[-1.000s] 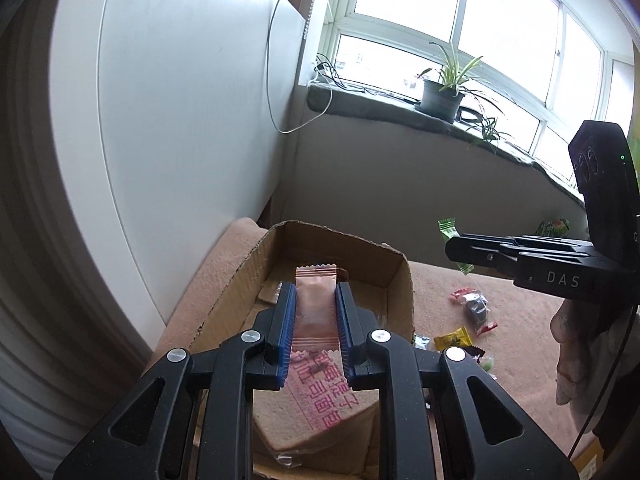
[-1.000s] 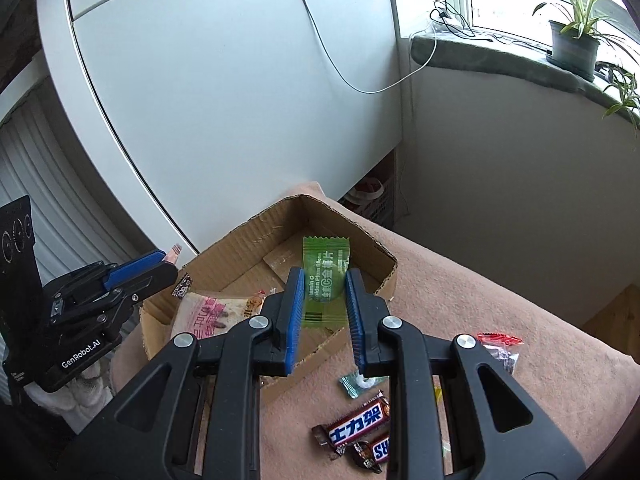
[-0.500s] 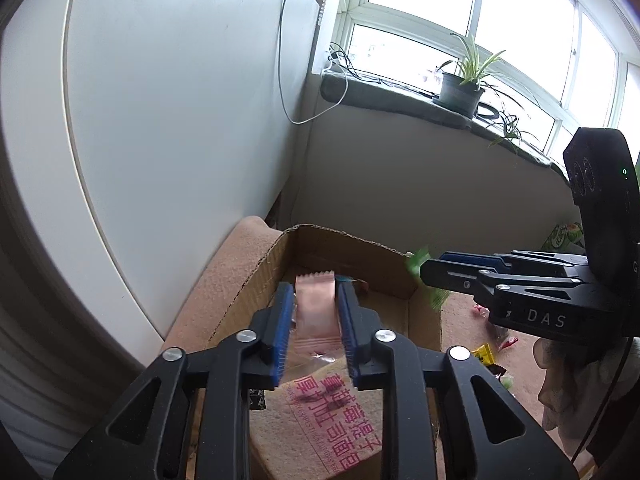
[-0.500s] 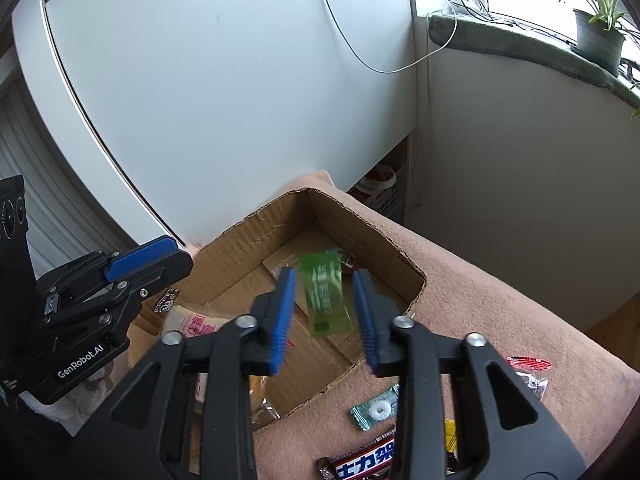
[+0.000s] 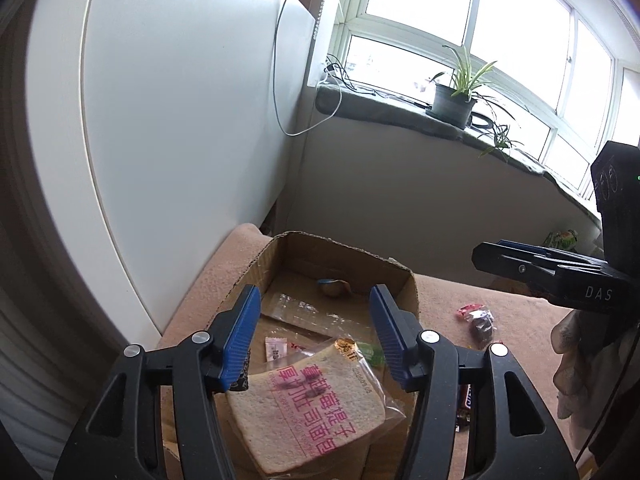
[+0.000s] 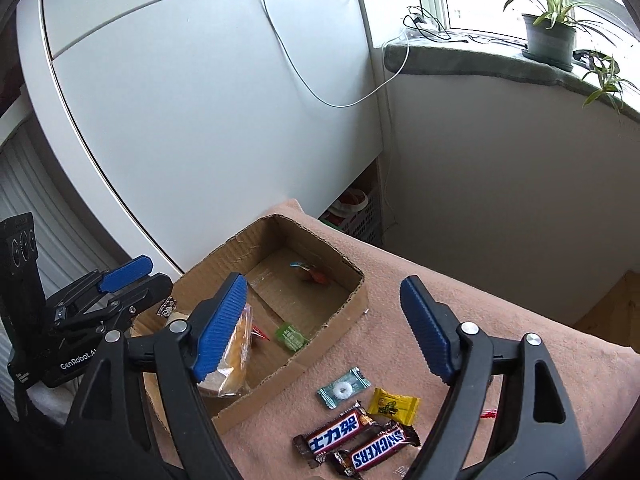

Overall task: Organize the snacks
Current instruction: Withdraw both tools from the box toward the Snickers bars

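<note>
An open cardboard box (image 5: 400,270) (image 6: 352,300) sits on a pink cloth. My left gripper (image 5: 314,334) hangs above it with jaws opening and nothing between them. Below it a small pink packet (image 5: 275,348) lies on the box floor beside a bagged slice of bread (image 5: 312,408) (image 6: 234,354). My right gripper (image 6: 324,326) is over the box's near wall, jaws opening and empty. A green packet (image 6: 291,335) lies inside the box. On the cloth lie two Snickers bars (image 6: 336,432), a yellow candy (image 6: 394,402) and a mint (image 6: 344,388).
A small wrapped sweet (image 5: 334,286) (image 6: 310,272) lies at the box's far end. Red and dark wrappers (image 5: 478,318) lie on the cloth to the right. White cabinet panels (image 6: 200,120) and a wall stand close behind; a potted plant (image 5: 452,100) is on the sill.
Both grippers opened. The pink packet dropped from the left jaws and the green packet from the right jaws into the box. The right gripper pulled back from over the box.
</note>
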